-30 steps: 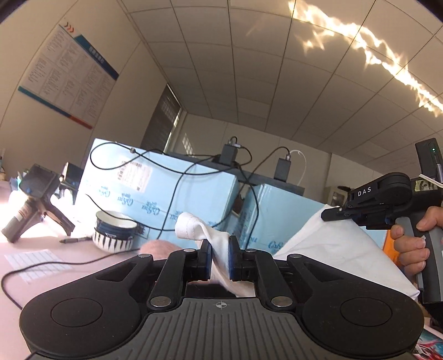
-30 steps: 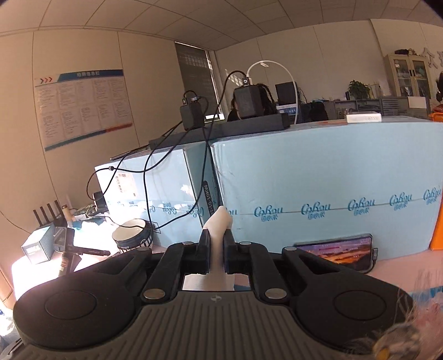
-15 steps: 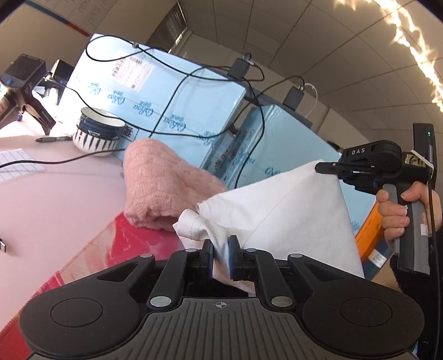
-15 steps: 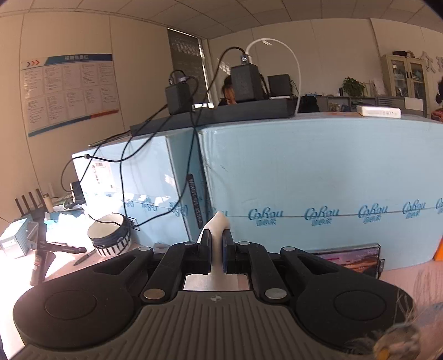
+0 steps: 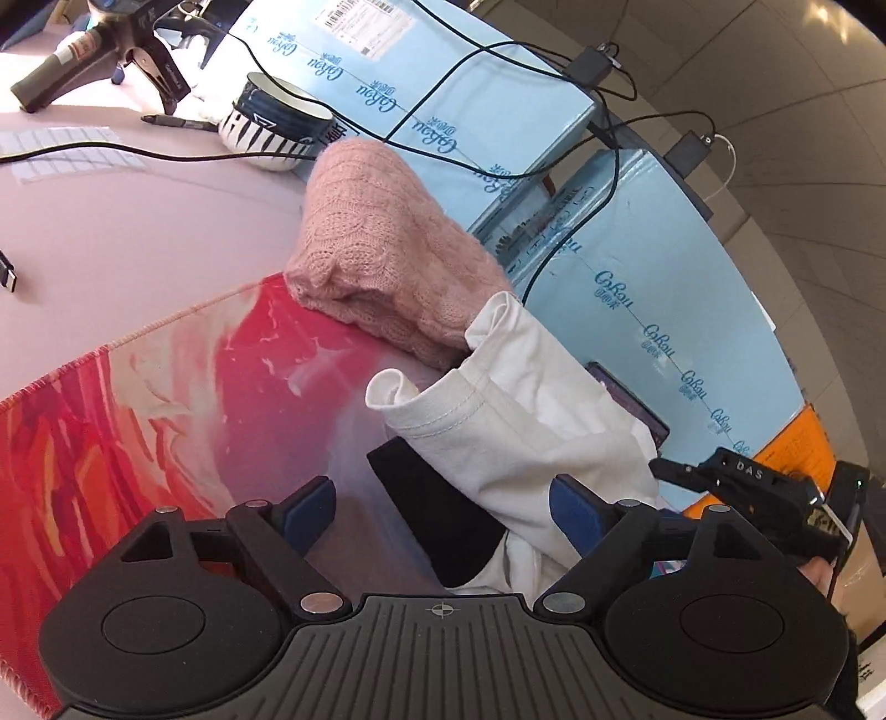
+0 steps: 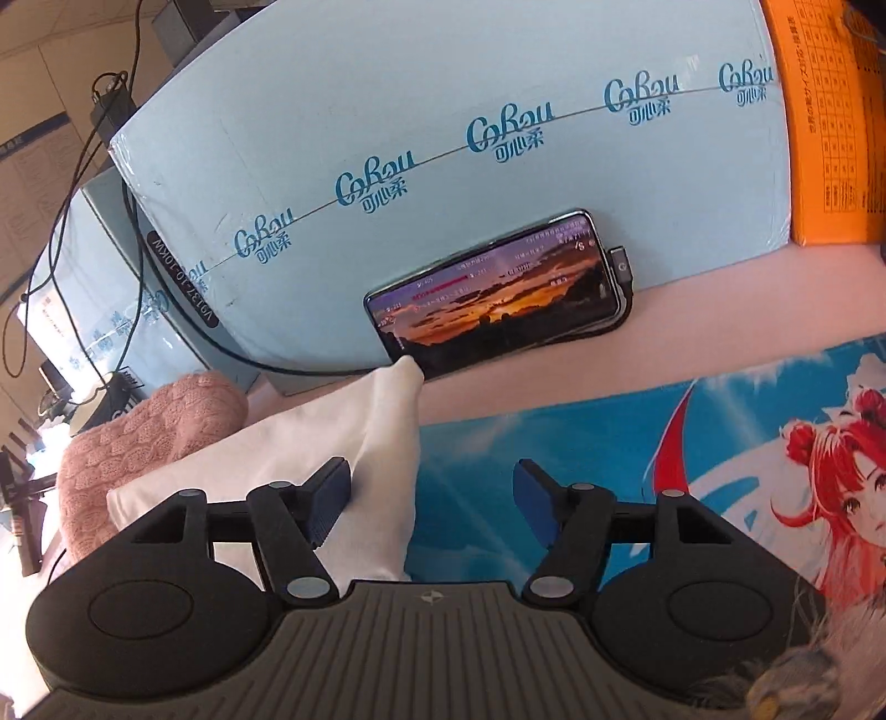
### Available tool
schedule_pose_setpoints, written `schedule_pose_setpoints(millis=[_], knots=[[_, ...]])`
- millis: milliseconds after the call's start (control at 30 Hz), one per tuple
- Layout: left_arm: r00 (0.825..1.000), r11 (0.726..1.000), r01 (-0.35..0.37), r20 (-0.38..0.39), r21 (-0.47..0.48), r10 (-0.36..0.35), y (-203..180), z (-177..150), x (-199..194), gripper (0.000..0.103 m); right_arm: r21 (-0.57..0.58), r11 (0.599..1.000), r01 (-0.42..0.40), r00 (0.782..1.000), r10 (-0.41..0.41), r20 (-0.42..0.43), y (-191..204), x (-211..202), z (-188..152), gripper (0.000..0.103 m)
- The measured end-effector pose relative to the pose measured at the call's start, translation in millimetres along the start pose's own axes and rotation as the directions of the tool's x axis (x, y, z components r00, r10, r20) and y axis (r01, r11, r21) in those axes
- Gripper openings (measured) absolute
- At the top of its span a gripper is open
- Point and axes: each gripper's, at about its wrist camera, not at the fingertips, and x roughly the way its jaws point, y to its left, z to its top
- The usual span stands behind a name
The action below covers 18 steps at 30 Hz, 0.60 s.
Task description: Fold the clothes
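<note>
A white garment (image 5: 531, 410) lies in a loose heap on the red printed mat (image 5: 111, 421), its hem and a rolled corner toward me. It shows in the right wrist view (image 6: 332, 443) too, lying flat with a corner pointing at the phone. My left gripper (image 5: 443, 512) is open, its jaws on either side of the cloth, gripping nothing. My right gripper (image 6: 432, 501) is open too, its left finger (image 6: 329, 498) resting on the white cloth. A dark patch (image 5: 443, 515) lies under the garment.
A pink knitted sweater (image 5: 382, 243) lies beyond the white garment, also in the right wrist view (image 6: 138, 437). Blue cardboard boxes (image 6: 443, 138) with cables line the back. A lit phone (image 6: 493, 288) leans on them. A striped bowl (image 5: 277, 122) and a spare gripper (image 5: 94, 44) stand far left.
Both grippers came down from holding the white garment up in the air, opened, and let it go. The garment now lies on the table.
</note>
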Motion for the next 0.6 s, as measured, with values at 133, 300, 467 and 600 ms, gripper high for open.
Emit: schedule_pose_setpoints(millis=[133,300,467,600], knots=[[0.998,0.997,0.068,-0.007,-0.043,-0.069,3.6,-1.8,-1.5,0.087,-0.093,0.98,-0.175,0.982,0.168,-0.083,-0.7,-28.0,-37.6,0.075],[0.993,0.987,0.121,0.009,-0.101,-0.121,5.5,0.0,4.8,0.076,-0.198,0.971,-0.133,0.986,0.11,-0.122,20.0,-18.5,-67.3,0.034],[0.994,0.993,0.108,0.007,-0.048,-0.108,0.0,-1.9,-2.0,0.007,-0.084,0.979,-0.187,0.979,0.18,-0.093,6.5,-35.9,-63.7,0.01],[0.99,0.99,0.141,0.019,-0.009,-0.141,-7.1,-2.1,-28.2,0.007,0.052,0.962,-0.267,0.957,0.271,-0.105,-6.7,-76.2,-71.3,0.01]])
